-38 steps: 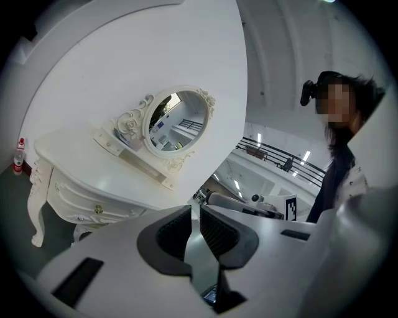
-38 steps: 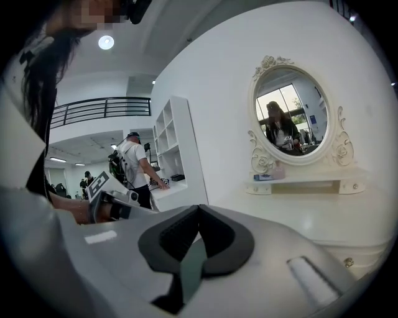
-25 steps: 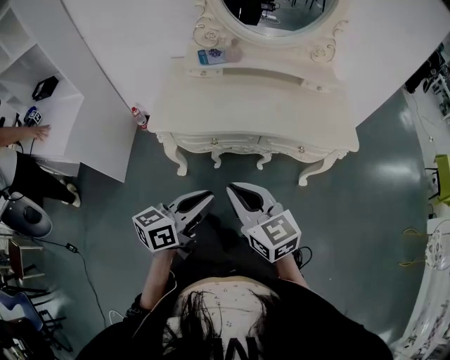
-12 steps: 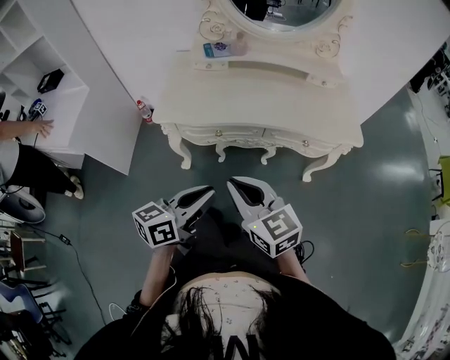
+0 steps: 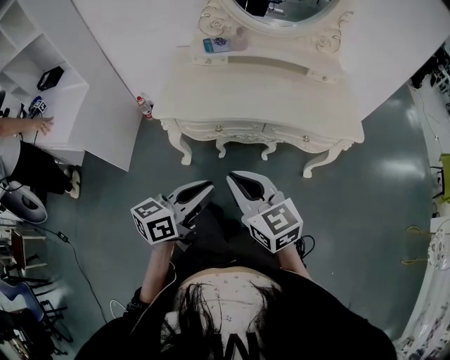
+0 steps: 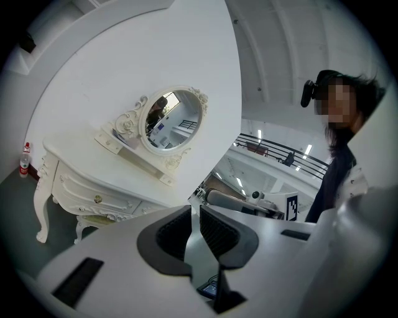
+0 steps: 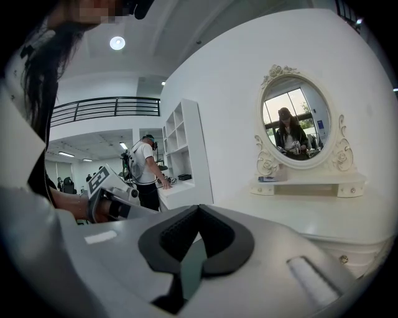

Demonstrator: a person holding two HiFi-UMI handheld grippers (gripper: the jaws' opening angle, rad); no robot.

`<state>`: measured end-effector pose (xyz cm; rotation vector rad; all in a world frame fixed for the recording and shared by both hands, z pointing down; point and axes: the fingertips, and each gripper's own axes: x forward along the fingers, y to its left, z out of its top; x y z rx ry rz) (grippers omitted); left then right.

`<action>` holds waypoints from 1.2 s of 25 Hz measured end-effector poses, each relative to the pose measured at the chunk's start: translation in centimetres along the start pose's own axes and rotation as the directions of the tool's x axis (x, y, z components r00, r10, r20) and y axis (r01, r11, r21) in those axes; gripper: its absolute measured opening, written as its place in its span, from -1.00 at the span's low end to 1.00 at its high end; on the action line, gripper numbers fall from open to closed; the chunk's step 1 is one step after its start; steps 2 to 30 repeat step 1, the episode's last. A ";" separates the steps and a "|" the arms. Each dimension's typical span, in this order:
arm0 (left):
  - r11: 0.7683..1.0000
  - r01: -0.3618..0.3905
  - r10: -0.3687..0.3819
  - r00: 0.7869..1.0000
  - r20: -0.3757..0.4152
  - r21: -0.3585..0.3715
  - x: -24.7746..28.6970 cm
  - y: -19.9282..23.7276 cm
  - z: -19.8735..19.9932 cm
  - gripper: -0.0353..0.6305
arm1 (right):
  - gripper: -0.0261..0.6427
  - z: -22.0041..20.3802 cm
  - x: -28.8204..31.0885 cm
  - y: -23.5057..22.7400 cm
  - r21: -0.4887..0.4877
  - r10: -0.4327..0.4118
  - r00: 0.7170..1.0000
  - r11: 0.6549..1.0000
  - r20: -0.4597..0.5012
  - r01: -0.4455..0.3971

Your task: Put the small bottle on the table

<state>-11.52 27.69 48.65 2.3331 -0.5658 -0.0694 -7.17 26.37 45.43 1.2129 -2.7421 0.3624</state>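
The small bottle [image 5: 143, 106], clear with a red cap, stands on the floor by the left leg of the cream dressing table [image 5: 260, 88]. In the left gripper view the bottle [image 6: 25, 163] shows at the far left, beside the dressing table [image 6: 81, 171]. My left gripper [image 5: 208, 185] and right gripper [image 5: 232, 176] hover side by side over the floor, short of the table and well away from the bottle. The left gripper [image 6: 194, 208] is shut and empty. The right gripper [image 7: 198, 208] is shut with nothing in it, and faces the dressing table [image 7: 323, 217].
An oval mirror [image 5: 292, 8] backs the table, with a blue item [image 5: 215, 44] on its small shelf. A white shelf unit [image 5: 53, 98] stands at the left, where another person rests a hand [image 5: 31, 128]. Cables [image 5: 77, 264] and chairs lie at the lower left.
The head view has shifted slightly, so the dressing table and bottle sit a little higher in the picture. Both grippers have kept their place and stayed shut.
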 end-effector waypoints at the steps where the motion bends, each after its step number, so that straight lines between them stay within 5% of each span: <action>1: 1.000 0.000 0.000 1.000 0.001 0.000 0.0 0.0 0.0 -0.77 | -0.89 0.0 0.0 0.0 -0.001 0.001 1.000 1.000 0.000 -0.001; 30: 1.000 0.000 0.000 1.000 0.001 0.000 0.0 0.0 0.0 -0.77 | -0.89 0.0 0.0 0.0 -0.001 0.001 1.000 1.000 0.000 -0.001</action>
